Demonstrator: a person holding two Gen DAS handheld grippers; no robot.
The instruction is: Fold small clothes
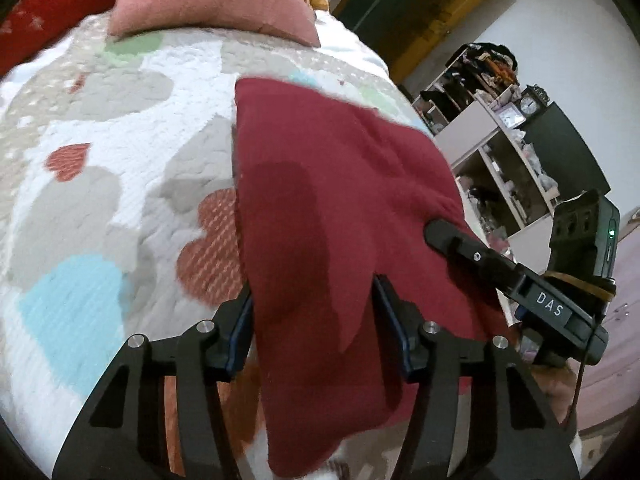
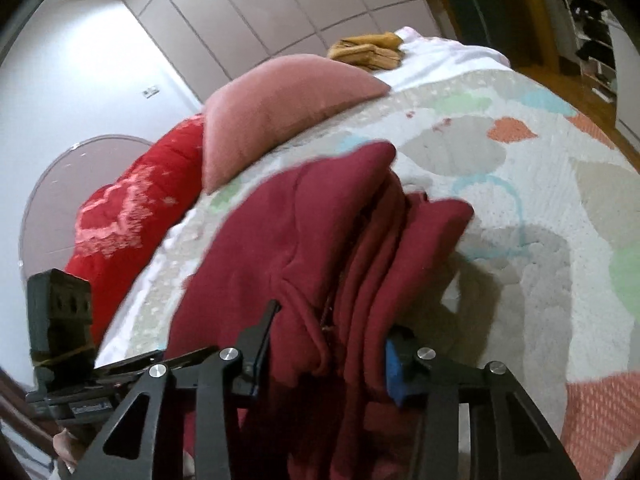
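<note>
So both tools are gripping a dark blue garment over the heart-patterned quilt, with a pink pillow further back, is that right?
Not quite: the garment is dark red, not dark blue, as the left wrist view shows plainly. The rest holds: the left tool and right tool both grip it over the heart-patterned quilt, with the pink pillow further back.

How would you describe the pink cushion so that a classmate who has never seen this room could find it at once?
Start at the bed with the heart-patterned quilt. Look to its far end, past the dark red garment that both grippers hold. The pink cushion lies there, beside a bright red patterned cushion; it alone is plain dusty pink, with no pattern.
</note>
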